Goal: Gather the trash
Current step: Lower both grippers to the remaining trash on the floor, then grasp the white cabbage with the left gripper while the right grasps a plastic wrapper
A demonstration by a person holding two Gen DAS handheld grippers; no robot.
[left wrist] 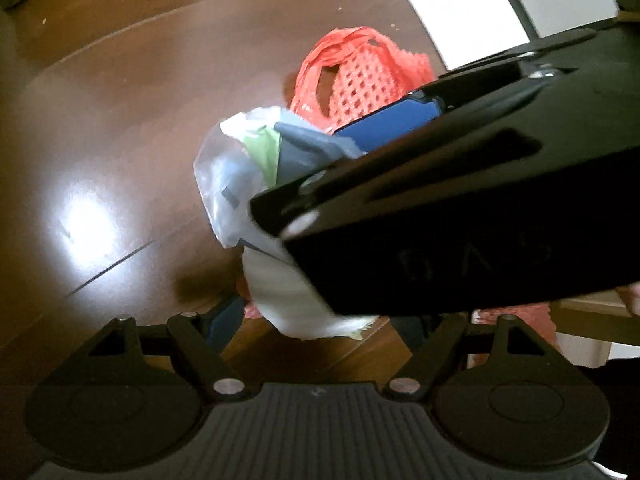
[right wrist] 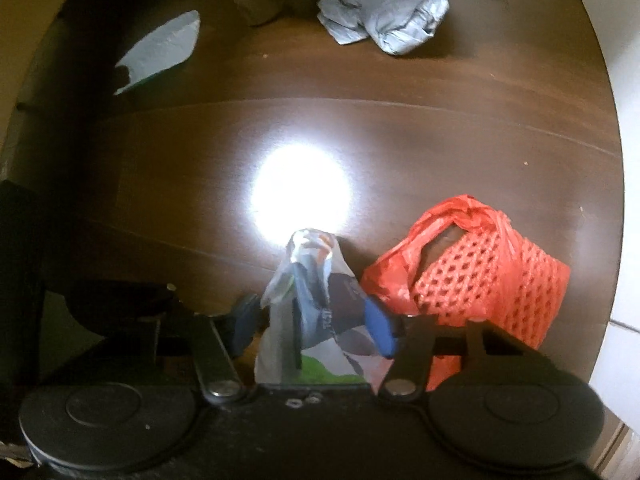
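A crumpled clear plastic wrapper (right wrist: 316, 312) with green and blue print lies on the brown wooden floor (right wrist: 360, 140). My right gripper (right wrist: 312, 328) points down at it, a blue pad touching each side, and the wrapper bunches up between them. In the left wrist view the same wrapper (left wrist: 232, 176) sticks out from under the right gripper's black body (left wrist: 460, 216). My left gripper (left wrist: 320, 328) stands wide open over the wrapper's lower end. Only its left finger (left wrist: 224, 320) shows. A red net bag (right wrist: 480, 272) with red plastic lies just right of the wrapper, also the red net bag (left wrist: 360, 76).
A crumpled grey paper wad (right wrist: 384, 20) and a pale flat scrap (right wrist: 160, 52) lie farther off on the floor. A white wall (right wrist: 628, 160) runs along the right. A bright lamp reflection (right wrist: 300, 188) glares on the boards. The left gripper's dark body (right wrist: 120, 308) is close at left.
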